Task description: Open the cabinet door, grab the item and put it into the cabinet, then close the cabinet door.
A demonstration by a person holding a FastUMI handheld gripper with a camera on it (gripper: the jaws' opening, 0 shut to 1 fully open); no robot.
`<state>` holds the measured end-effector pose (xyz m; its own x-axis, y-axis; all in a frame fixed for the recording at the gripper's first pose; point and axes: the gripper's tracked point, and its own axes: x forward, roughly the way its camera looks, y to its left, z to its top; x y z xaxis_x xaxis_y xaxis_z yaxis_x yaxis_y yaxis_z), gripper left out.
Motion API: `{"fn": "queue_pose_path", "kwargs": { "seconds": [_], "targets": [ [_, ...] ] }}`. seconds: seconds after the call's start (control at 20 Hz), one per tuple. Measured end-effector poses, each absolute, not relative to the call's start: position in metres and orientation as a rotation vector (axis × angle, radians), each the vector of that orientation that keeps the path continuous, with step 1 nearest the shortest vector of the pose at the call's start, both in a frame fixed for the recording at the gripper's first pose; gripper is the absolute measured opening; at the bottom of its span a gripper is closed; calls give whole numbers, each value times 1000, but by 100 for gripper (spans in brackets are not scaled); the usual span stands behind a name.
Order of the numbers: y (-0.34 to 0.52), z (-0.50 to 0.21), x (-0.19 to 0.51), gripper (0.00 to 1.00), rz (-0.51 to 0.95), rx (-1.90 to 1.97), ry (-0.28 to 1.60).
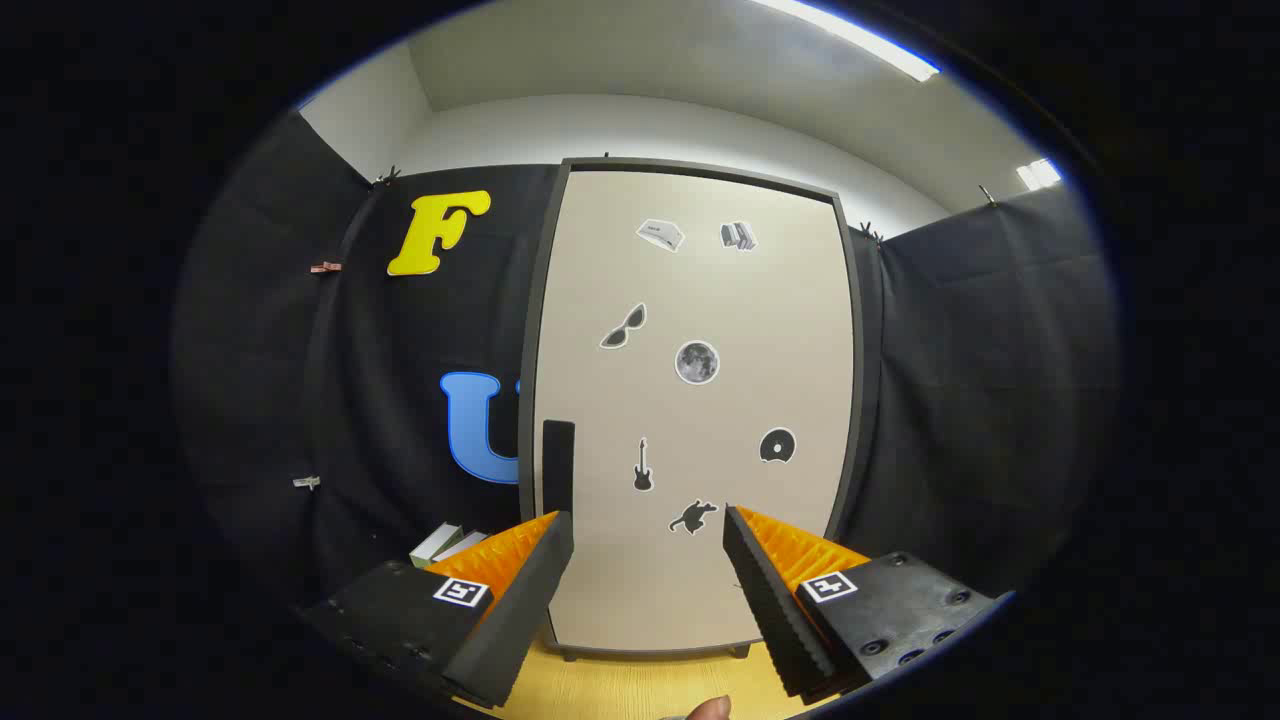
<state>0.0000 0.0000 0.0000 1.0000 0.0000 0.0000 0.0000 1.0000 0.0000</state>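
Two gripper (648, 528) fingers spread wide, holding nothing. Beyond them stands the closed beige cabinet door (690, 400), sticker-covered, with its dark vertical handle (558, 465) at its left edge.

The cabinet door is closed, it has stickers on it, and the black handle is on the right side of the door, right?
Almost. The cabinet door is closed and has stickers on it, but the black handle is on its left side, just above one of the fingers of the open gripper. The gripper view shows this.
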Motion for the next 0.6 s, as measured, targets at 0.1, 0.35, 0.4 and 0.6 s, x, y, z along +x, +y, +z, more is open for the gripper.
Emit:
{"fn": "queue_pose_path", "kwargs": {
  "seconds": [0.1,0.35,0.4,0.6],
  "targets": [
    [3,-2,1,97,4,2,2],
    [6,-3,6,97,-4,2,2],
    [6,-4,6,97,-6,3,3],
    [8,-4,8,97,-9,6,4]
  ]
}}
